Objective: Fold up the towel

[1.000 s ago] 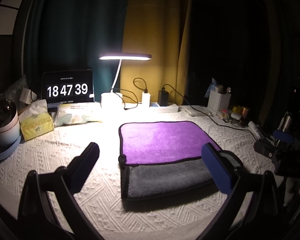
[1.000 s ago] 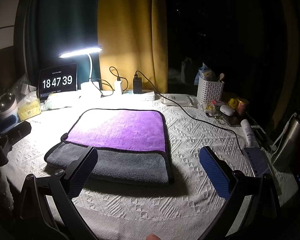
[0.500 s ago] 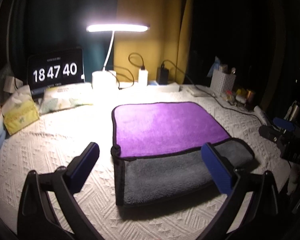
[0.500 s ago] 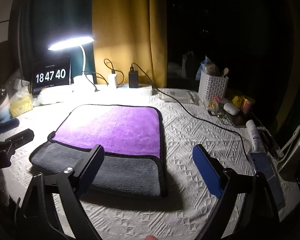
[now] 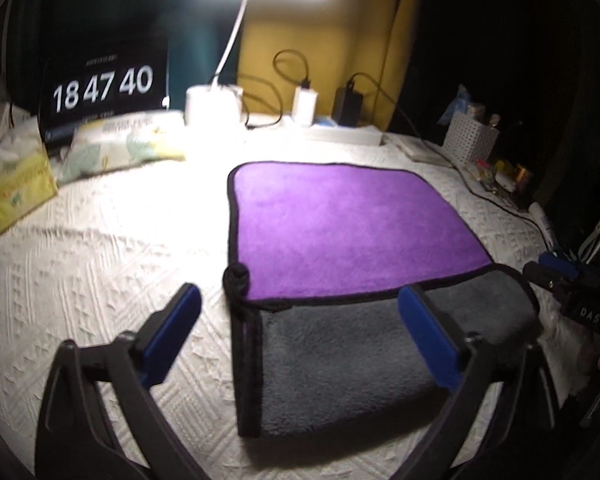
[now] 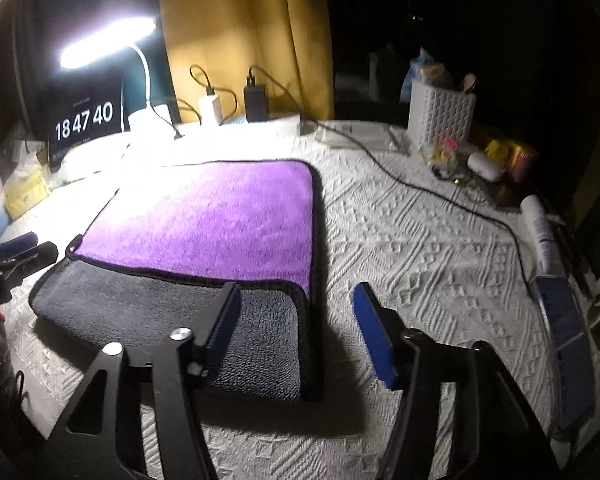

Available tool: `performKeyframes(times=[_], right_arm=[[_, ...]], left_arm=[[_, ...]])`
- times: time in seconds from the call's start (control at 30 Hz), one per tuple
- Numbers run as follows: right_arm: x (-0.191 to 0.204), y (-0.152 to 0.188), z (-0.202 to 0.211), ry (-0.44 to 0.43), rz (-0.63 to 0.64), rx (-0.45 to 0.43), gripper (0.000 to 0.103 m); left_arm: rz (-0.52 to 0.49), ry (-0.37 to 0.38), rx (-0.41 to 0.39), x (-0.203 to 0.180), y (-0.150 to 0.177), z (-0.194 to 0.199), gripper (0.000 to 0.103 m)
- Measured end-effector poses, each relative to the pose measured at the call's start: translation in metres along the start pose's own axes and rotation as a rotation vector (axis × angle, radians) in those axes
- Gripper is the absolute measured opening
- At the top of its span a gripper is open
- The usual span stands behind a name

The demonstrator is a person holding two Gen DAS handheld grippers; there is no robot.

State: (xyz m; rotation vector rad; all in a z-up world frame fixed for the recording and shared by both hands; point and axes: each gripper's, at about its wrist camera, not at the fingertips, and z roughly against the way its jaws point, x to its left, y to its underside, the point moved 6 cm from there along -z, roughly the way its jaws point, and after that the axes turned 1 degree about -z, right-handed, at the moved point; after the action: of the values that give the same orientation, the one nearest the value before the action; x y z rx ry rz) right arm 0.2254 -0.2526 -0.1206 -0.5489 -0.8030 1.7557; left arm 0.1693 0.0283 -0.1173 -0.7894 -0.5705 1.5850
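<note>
Over the towel's near corners, both tongs, left and right, gape empty, poised to grip for the next fold.

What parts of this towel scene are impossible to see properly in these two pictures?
- Towel: in the left wrist view, the left tool has one blue finger covering part of the grey layer.
- Small print above the clock digits: too small and blurred in both views.
- White basket contents: dark and blurry in the right wrist view.
- Right tool: in the left view only its tip shows, cut by the frame edge.
</note>
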Motion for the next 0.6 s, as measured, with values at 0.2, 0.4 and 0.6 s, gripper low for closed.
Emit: performKeyframes(times=[0.2, 0.4, 0.6], right_arm=[[0.0, 0.005, -0.013, -0.016, 0.001, 0.036, 0.048], [-0.002, 0.011, -0.022, -0.028, -0.008, 0.071, 0.036], [0.0, 0.015, -0.028, -0.037, -0.003, 0.09, 0.028]], left_arm=[[0.04, -0.014, 0.08, 0.011, 0.009, -0.017, 0.069], [0.043, -0.025, 0.136, 0.013, 0.017, -0.023, 0.046], [0.023, -0.038, 0.133, 0.011, 0.021, -0.021, 0.03]])
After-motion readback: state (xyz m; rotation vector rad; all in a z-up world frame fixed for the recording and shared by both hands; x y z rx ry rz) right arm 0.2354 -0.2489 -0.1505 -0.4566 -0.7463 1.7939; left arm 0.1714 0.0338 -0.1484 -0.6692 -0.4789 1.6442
